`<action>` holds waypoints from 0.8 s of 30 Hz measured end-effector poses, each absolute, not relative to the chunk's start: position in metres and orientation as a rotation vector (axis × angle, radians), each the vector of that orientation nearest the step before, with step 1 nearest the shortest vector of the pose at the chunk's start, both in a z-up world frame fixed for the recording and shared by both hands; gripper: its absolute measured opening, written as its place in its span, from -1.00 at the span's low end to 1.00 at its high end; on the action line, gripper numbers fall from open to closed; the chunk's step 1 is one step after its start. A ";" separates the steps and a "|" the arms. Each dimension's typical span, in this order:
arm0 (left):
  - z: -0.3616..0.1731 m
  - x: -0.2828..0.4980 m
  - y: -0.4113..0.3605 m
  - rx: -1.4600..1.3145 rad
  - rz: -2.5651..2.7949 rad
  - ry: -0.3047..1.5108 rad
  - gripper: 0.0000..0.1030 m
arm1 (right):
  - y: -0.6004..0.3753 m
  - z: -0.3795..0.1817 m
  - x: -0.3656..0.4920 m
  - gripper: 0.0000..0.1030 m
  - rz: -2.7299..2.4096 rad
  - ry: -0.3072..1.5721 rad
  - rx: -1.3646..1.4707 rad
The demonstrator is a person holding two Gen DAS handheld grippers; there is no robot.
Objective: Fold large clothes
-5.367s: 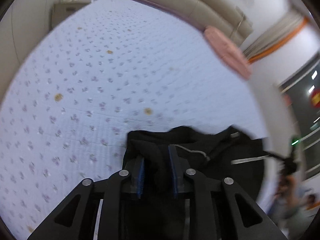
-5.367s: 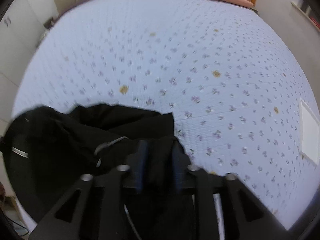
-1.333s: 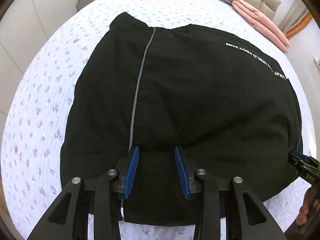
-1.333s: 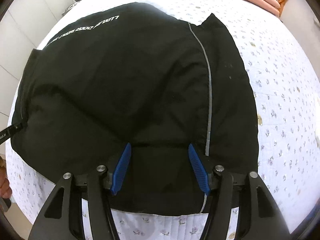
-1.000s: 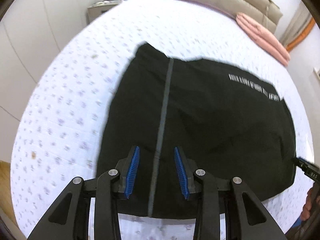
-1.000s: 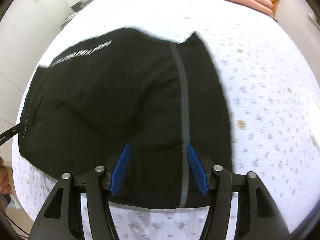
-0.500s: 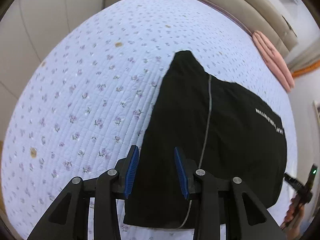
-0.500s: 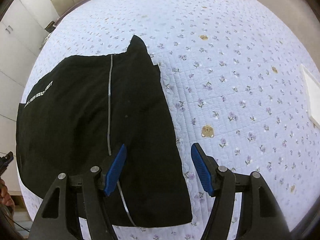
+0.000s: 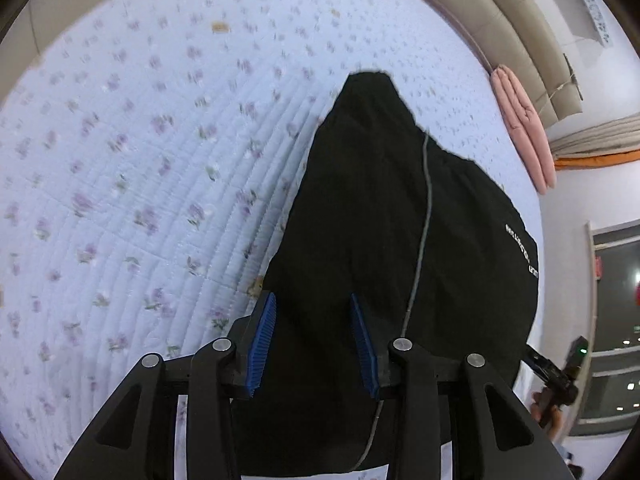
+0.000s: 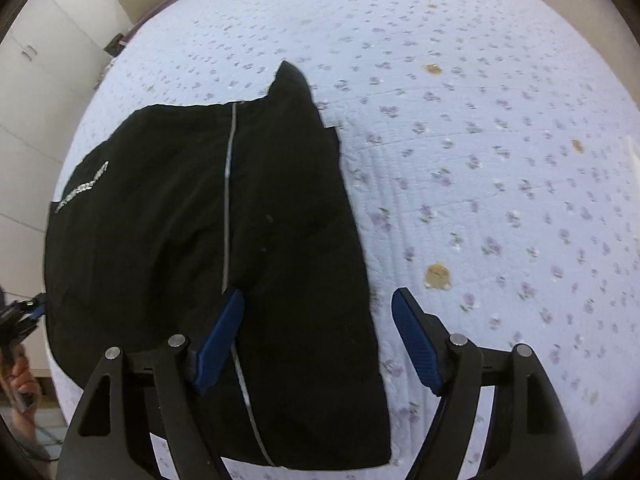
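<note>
A large black garment with thin grey side stripes and white lettering lies spread flat on the bed. It also shows in the right wrist view. My left gripper is open and empty, hovering over the garment's near left part. My right gripper is open wide and empty, over the garment's near right edge. The other gripper shows small at the frame edge in each view.
The bed has a pale blue quilt with small purple flowers, seen also in the right wrist view. Folded pink bedding lies by the beige headboard. White cupboards stand beside the bed.
Both grippers let go of the garment, which now lies spread flat. Over the last second both moved outward toward the garment's side edges, and the right one opened wider.
</note>
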State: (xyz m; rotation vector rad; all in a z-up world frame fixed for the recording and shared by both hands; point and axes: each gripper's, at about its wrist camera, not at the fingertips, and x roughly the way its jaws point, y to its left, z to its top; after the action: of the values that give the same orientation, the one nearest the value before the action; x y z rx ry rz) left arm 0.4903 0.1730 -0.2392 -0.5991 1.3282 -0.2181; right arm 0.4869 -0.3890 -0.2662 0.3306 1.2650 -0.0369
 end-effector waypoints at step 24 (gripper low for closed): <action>-0.285 0.532 0.147 -0.686 -0.455 1.475 0.41 | -0.393 -0.294 0.498 0.85 0.175 1.378 0.397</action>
State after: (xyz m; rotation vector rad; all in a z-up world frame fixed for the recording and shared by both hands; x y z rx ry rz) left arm 0.5317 0.1466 -0.2851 -0.6864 1.4751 -0.4547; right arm 0.4982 -0.3934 -0.2938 0.3966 1.3784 0.1750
